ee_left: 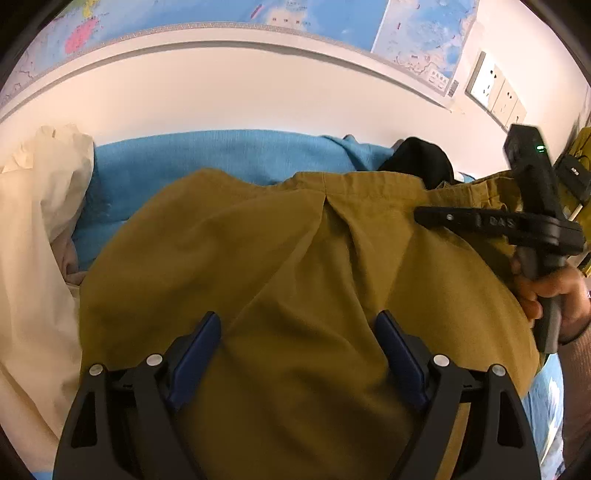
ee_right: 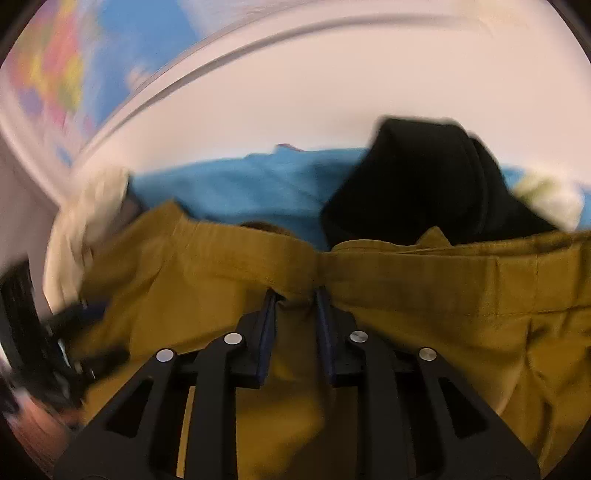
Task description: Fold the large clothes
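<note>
A mustard-yellow garment (ee_left: 295,258) lies spread across the bed, its waistband (ee_right: 406,258) toward the wall. My left gripper (ee_left: 297,325) hovers just over the middle of it, jaws wide open, nothing between the blue pads. My right gripper (ee_right: 295,295) sits at the waistband with its jaws narrow and a pucker of the mustard cloth pinched between the pads. In the left wrist view the right gripper (ee_left: 421,214) lies on the garment's upper right, held by a person's hand (ee_left: 546,295). The left gripper (ee_right: 92,332) shows as a blur at the left of the right wrist view.
A blue cloth (ee_left: 221,155) lies beyond the garment against the white wall. A black garment (ee_right: 424,177) sits heaped at the back right. Cream fabric (ee_left: 33,221) is piled along the left. Wall sockets (ee_left: 491,88) and a map (ee_left: 417,33) hang above.
</note>
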`<state>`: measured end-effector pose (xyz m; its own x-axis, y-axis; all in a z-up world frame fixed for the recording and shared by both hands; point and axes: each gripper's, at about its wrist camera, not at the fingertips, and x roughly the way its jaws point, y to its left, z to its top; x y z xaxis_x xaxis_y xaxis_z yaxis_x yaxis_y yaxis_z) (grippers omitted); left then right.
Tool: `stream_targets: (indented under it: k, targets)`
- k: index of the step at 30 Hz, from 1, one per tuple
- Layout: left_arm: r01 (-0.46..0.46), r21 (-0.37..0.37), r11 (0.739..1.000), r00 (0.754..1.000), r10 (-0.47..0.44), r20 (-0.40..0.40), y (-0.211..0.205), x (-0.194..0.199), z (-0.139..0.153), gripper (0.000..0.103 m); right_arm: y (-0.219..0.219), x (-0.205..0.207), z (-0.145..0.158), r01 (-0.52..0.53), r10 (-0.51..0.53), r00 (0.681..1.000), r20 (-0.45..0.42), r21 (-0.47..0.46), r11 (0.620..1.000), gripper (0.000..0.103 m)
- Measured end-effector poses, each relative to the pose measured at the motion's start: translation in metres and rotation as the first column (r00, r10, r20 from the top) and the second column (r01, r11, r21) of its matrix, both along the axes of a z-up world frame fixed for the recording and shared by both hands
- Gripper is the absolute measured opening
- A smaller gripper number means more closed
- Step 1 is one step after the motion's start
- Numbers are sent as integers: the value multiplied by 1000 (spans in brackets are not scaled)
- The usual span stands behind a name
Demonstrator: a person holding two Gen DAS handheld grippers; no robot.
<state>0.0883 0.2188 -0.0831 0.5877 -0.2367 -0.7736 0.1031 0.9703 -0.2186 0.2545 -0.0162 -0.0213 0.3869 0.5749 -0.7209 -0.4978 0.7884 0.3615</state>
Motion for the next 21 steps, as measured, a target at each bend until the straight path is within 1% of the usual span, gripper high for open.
stream_targets:
  k: [2,3,4,5,7,10,12,13,14,16,17,18,19,20,21]
  targets:
    - [-5,21,1000,1000,5,-5,-4,-1,2,83,-5,-9,7,-5,5,1000,13,12,1000,22]
    - [-10,32,999,1000,10,5,-5,-4,5,83,-10,-17,13,-5,4,1000,23,20,1000,31]
    - [-13,35,999,1000,13,9,-5,-8,7,83,-18,-28,21,-9,8,999,48,37,999,43]
    - [-18,38,999,1000,17,16,-7,-11,9,83,-26,-40,27,-16,12,997,72,50,999,47]
    - [-25,39,999,998,23,59,-5,-27,20,83,-50,-69,44,-48,36,991,130,93,995,49]
    - [-36,29,999,990,32,137,5,-53,39,83,-79,-103,53,-71,51,984,172,110,991,53]
    - [-37,17,999,985,34,170,13,-67,47,83,-90,-127,52,-71,52,978,201,87,994,54]
    - [-36,10,999,984,34,172,17,-71,48,83,-97,-134,47,-75,58,980,190,83,994,54]
    - [-35,2,999,986,34,166,21,-73,46,83,-103,-138,39,-68,55,983,176,72,995,54]
    - [-52,-12,999,991,53,125,29,-72,32,83,-111,-135,22,-28,22,990,141,38,999,52]
    - [-62,-21,998,993,64,103,33,-71,24,82,-116,-129,7,-2,-1,994,109,29,1000,48]
    - [-73,-36,997,993,76,89,37,-71,16,81,-112,-126,2,9,-11,993,117,13,1000,37]
    - [-76,-50,996,993,80,91,38,-71,11,81,-112,-124,-5,33,-28,987,158,-29,999,22]
    - [-81,-52,995,992,86,95,37,-72,8,82,-116,-126,-5,44,-40,985,166,-17,999,18]
    - [-84,-42,996,991,88,99,35,-72,7,82,-121,-125,-6,58,-63,987,146,34,998,19]
